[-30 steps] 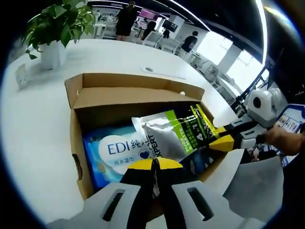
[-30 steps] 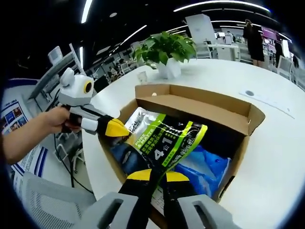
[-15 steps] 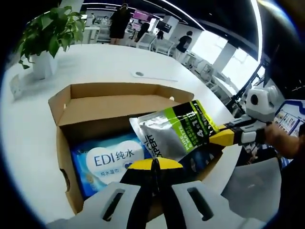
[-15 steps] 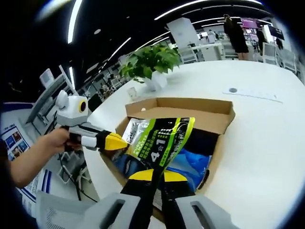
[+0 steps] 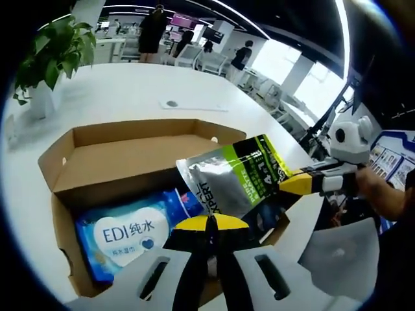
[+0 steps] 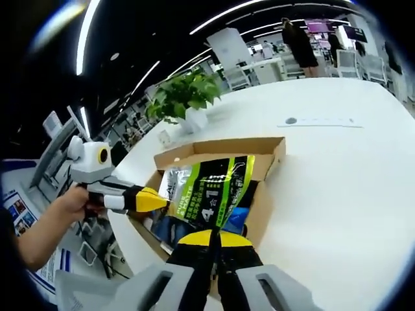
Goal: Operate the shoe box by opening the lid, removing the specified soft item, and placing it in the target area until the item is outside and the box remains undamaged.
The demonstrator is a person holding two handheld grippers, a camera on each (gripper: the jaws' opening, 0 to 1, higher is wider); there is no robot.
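An open brown cardboard box (image 5: 55, 194) (image 6: 266, 194) sits on a white table. A grey and green pouch (image 5: 237, 181) (image 6: 211, 191) hangs tilted above the box's opening. My right gripper (image 6: 212, 236) is shut on the pouch's near edge, and its yellow tip (image 5: 285, 184) shows at the pouch's right corner. My left gripper (image 5: 209, 223) is shut at the pouch's lower edge, and it meets the pouch's left side (image 6: 162, 199). A blue wipes pack (image 5: 126, 233) (image 6: 238, 217) lies inside the box. A dark blue item (image 5: 269, 210) lies under the pouch.
The round white table (image 5: 130, 84) (image 6: 324, 181) spreads beyond the box. A potted plant (image 5: 45, 65) (image 6: 185, 97) stands behind the box, and a flat white strip (image 5: 188, 105) (image 6: 318, 121) lies further off. A grey chair (image 5: 337, 253) stands at the table's edge. People stand in the background.
The pouch has risen higher out of the box, held between both grippers. Both views have pulled back, so the box looks smaller and lower.
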